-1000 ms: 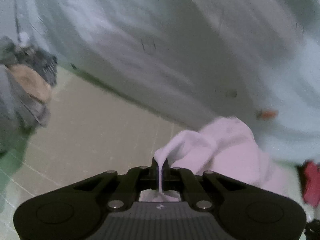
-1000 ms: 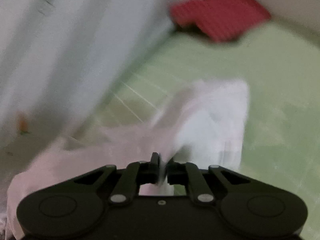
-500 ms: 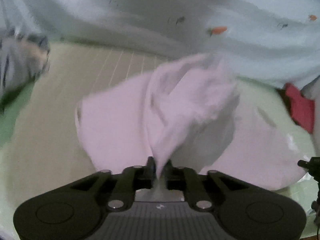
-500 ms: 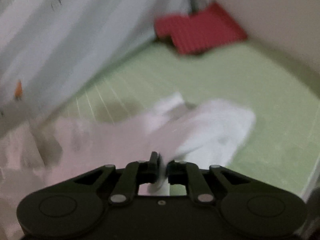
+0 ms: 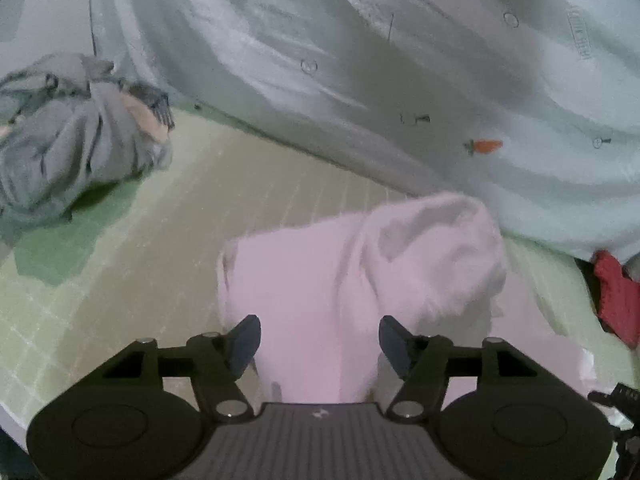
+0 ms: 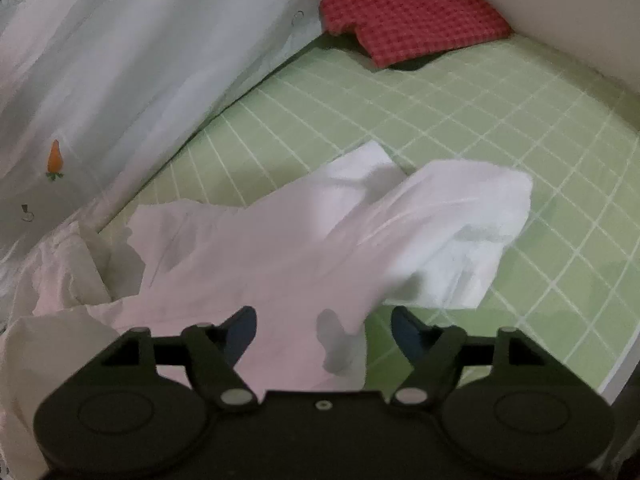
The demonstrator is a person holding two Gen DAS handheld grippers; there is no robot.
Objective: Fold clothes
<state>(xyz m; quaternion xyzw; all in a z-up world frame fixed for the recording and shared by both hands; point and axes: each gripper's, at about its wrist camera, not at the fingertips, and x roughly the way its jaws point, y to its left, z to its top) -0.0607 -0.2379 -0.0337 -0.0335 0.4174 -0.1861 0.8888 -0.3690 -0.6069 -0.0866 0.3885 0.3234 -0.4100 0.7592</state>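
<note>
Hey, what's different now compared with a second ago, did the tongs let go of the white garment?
Yes. Both the left tongs and the right tongs were shut on the white garment a second ago and now stand open; the cloth has dropped in a loose heap onto the green grid mat. The red checked cloth, grey clothes and carrot-print sheet look unchanged.
</note>
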